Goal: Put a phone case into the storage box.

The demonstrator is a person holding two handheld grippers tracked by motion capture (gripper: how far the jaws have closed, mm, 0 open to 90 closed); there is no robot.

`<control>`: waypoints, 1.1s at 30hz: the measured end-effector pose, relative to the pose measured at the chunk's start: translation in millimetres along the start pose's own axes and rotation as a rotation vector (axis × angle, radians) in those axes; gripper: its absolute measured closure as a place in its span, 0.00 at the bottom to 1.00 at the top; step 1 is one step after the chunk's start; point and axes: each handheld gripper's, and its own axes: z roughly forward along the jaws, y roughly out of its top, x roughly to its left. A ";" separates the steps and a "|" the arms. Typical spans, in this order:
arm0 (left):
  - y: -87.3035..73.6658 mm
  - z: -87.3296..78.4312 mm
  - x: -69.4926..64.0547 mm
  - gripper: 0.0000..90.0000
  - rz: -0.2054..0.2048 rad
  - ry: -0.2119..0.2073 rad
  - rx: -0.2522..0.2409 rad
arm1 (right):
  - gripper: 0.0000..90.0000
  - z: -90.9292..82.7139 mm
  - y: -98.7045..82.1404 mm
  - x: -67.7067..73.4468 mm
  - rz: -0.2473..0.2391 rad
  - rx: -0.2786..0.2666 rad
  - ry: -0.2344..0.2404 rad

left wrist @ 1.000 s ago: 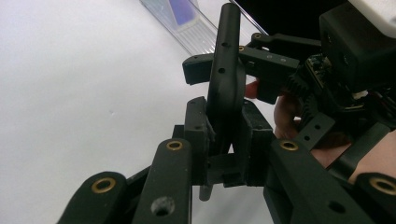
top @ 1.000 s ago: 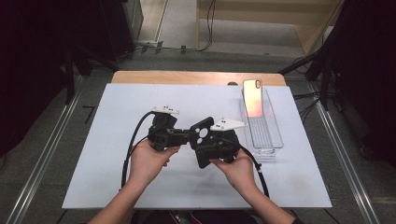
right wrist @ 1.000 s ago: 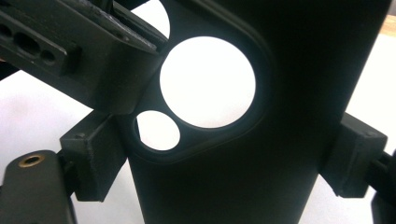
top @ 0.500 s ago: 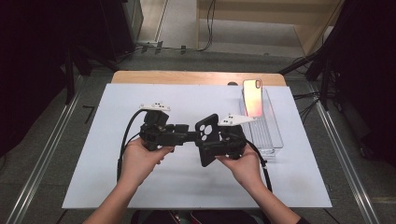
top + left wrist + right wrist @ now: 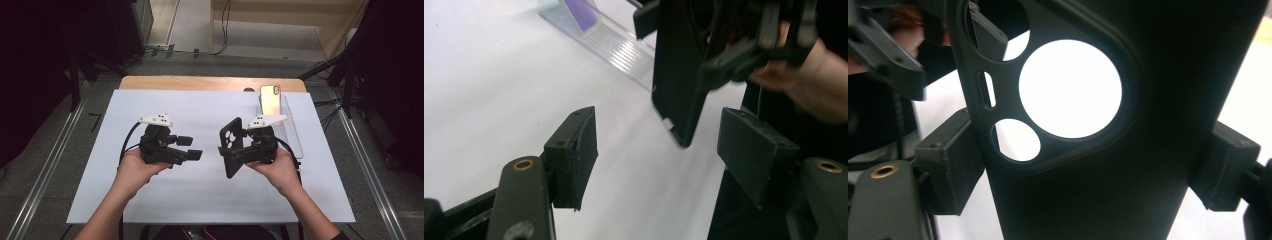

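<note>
A black phone case [image 5: 231, 147] with round camera cutouts stands on edge above the white table, my right gripper [image 5: 236, 150] shut on it. In the right gripper view the case [image 5: 1098, 190] sits between both pads [image 5: 950, 165], which press on its sides. My left gripper [image 5: 190, 148] is a short way to the left of the case, apart from it. Its jaws have just been opening and nothing is between them. In the left gripper view the open jaws [image 5: 659, 150] frame bare table, and the case [image 5: 679, 75] hangs ahead in the other gripper [image 5: 744, 50].
A phone [image 5: 270, 98] leans upright in a clear plastic stand [image 5: 292, 135] at the back right of the white sheet [image 5: 200, 200]. A wooden table edge [image 5: 200, 82] runs along the back. Cables trail from both grippers toward the person.
The two grippers were together at the case. Now the left one has opened, let go and drawn away to the left. The right one has carried the case to the right.
</note>
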 end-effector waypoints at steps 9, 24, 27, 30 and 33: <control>-23.1 2.7 8.8 0.36 0.043 0.006 0.013 | 0.14 -18.3 2.8 -12.2 -0.018 0.003 0.061; -62.6 -5.8 23.3 0.36 0.017 0.021 0.034 | 0.14 -56.2 14.6 -33.3 0.006 -0.010 0.048; -68.0 -9.7 24.6 0.36 0.015 0.031 0.034 | 0.14 -64.7 16.7 -38.2 0.021 -0.021 0.031; -73.7 -11.7 25.0 0.36 0.003 0.034 0.037 | 0.14 -72.6 18.4 -44.1 0.036 -0.031 0.003; -78.1 -13.3 24.8 0.36 0.014 0.047 0.054 | 0.14 -79.9 19.1 -50.1 0.052 -0.050 -0.032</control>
